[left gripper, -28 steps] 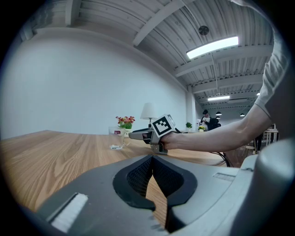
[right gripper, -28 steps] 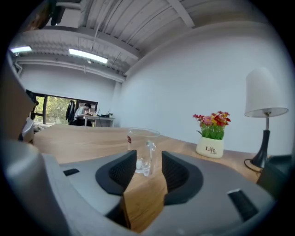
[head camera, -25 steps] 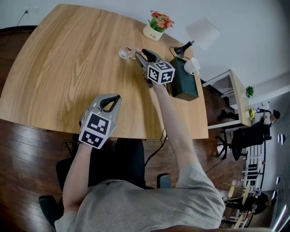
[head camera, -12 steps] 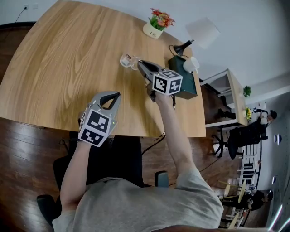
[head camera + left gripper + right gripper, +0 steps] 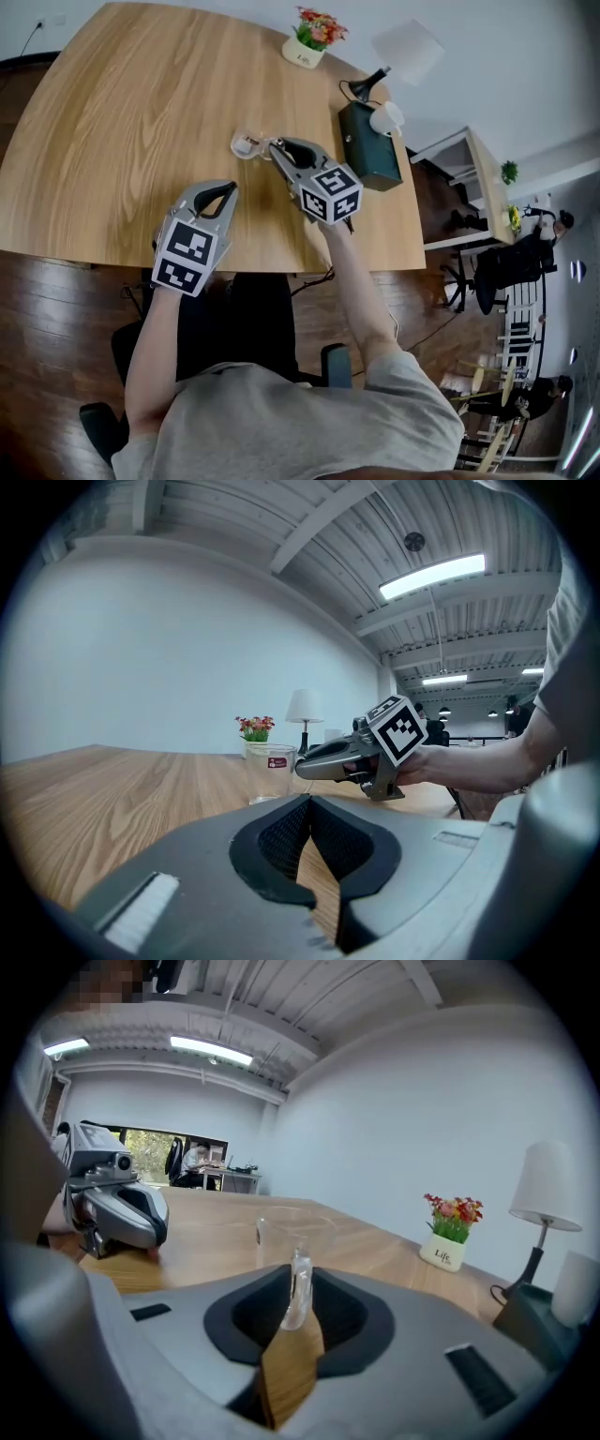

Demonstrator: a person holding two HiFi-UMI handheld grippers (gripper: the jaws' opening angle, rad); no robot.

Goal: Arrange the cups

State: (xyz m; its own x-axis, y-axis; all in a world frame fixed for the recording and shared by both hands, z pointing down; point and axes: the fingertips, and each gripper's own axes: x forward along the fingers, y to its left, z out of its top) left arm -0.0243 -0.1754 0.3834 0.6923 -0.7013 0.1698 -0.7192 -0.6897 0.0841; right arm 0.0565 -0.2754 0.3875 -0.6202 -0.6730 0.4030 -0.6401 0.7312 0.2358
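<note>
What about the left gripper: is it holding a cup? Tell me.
No, the left gripper is shut and empty; the glass cup is well beyond it.

cup [image 5: 246, 145]: clear, red label | table [image 5: 122, 112]: light woodgrain | flowers [image 5: 319, 24]: red

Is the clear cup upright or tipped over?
Upright. In the left gripper view the clear cup has its rim on top, its base below and its walls vertical.

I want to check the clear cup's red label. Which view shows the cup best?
The left gripper view: the cup stands side-on, red label facing the camera. The head view shows it small, from above; the right gripper view shows mostly its handle, close up.
</note>
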